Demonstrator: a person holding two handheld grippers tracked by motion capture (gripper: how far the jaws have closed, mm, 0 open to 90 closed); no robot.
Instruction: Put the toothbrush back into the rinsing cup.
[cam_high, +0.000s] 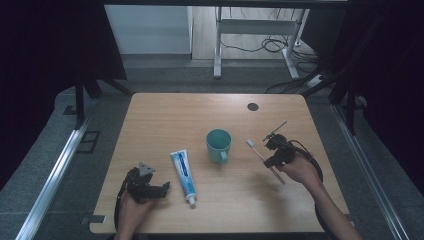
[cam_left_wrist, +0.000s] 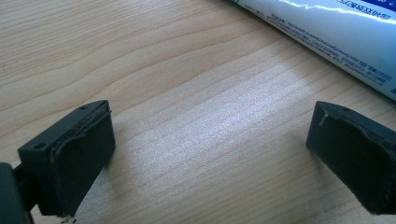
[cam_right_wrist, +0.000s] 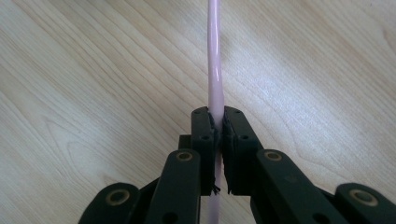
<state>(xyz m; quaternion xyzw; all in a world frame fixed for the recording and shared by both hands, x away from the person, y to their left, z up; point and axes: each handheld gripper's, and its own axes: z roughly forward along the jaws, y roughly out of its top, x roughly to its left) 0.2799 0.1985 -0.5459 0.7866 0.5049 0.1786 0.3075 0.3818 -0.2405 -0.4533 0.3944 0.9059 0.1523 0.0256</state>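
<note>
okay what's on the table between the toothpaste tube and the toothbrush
A teal cup stands between the toothpaste tube and the toothbrush. The high view shows this.

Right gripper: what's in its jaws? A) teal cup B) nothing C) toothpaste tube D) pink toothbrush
D: the right gripper is clamped on the pink toothbrush handle, while the tube and cup sit on the table.
</note>
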